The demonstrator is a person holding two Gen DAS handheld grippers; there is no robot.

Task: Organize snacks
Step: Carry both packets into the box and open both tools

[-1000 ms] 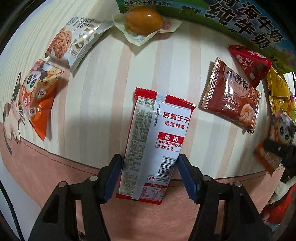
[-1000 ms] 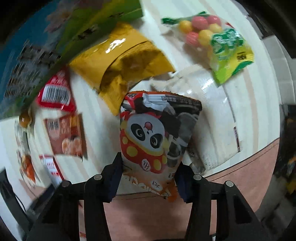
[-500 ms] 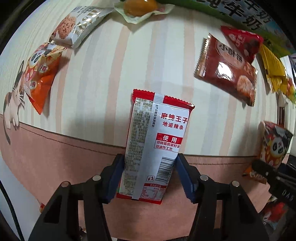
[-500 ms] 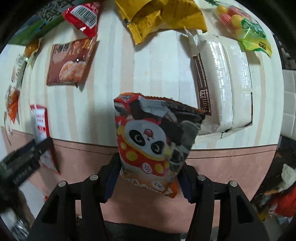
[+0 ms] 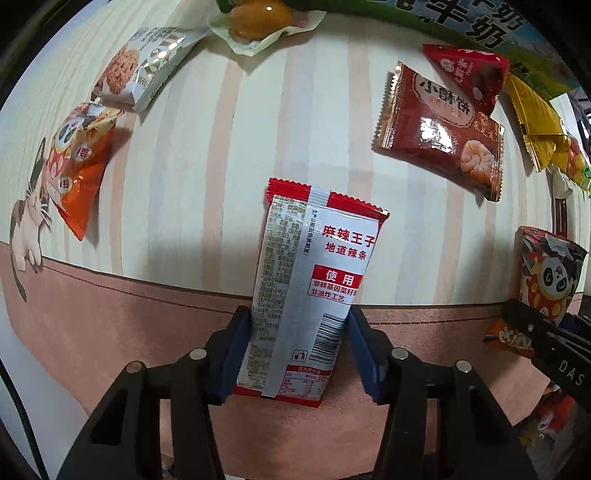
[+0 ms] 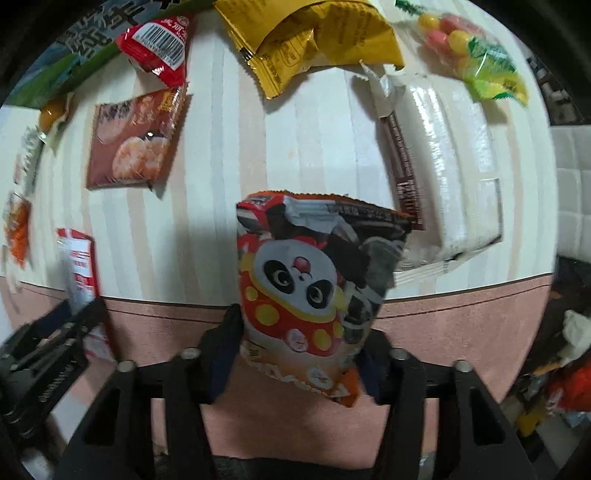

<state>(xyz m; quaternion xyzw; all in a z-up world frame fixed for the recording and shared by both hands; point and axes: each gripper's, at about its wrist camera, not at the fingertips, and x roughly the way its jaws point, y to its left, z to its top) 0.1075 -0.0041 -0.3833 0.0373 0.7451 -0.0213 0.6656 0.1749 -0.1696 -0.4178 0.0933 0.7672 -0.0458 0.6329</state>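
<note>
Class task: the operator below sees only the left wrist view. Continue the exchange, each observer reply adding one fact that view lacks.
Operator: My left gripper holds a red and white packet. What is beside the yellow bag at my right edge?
Observer: A large white wrapped pack lies just below the yellow bag, torn open at its upper left corner.
Operator: Is the right gripper gripping its panda bag properly?
Observer: Yes, the right gripper is shut on the panda bag, pinching its lower part.
Operator: I glimpse colored balls at the far edge. What are they?
Observer: Pink and yellow balls in a clear bag with green and yellow print, right of the yellow bag.
</note>
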